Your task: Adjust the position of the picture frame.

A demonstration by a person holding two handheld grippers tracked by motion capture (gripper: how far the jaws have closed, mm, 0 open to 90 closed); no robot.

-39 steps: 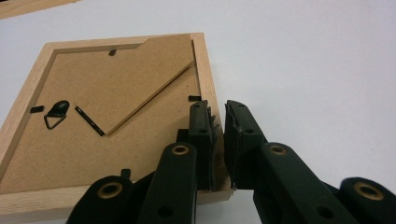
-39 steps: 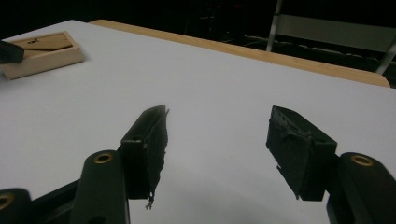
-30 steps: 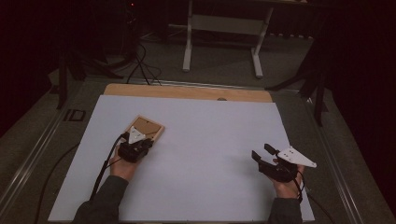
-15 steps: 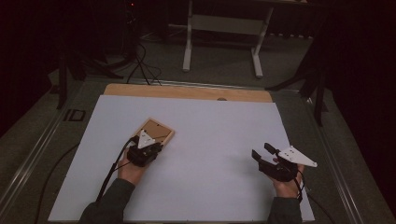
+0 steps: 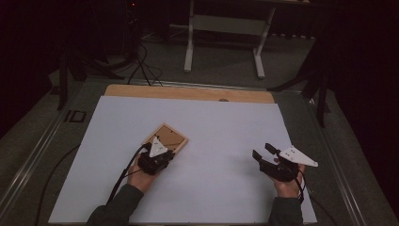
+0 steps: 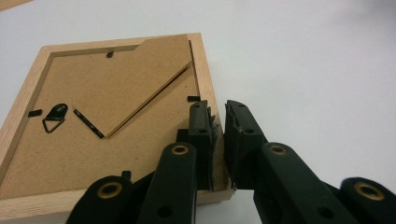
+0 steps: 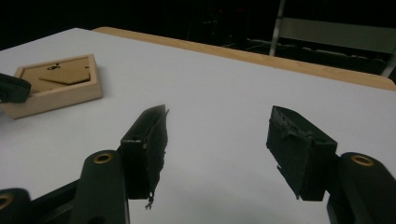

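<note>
The left gripper (image 6: 217, 135) is clamped on the side rail of the wooden picture frame (image 6: 93, 112), which lies face-down on the tabletop (image 5: 226, 122); the step looks like repositioning it. The right gripper (image 7: 219, 149) rests well off to the side, jaws apart and empty; next, the frame needs setting in place.

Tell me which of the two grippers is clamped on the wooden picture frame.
The left gripper: its jaws pinch the picture frame by one edge rail. The right gripper stands open, apart from it, over the white sheet.

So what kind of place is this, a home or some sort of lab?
Most likely a lab or recording workspace, not a home: a white work table with a wooden edge in a dark room, cables trailing over the floor, and a bare metal stand behind. A wooden picture frame lies face down.
</note>
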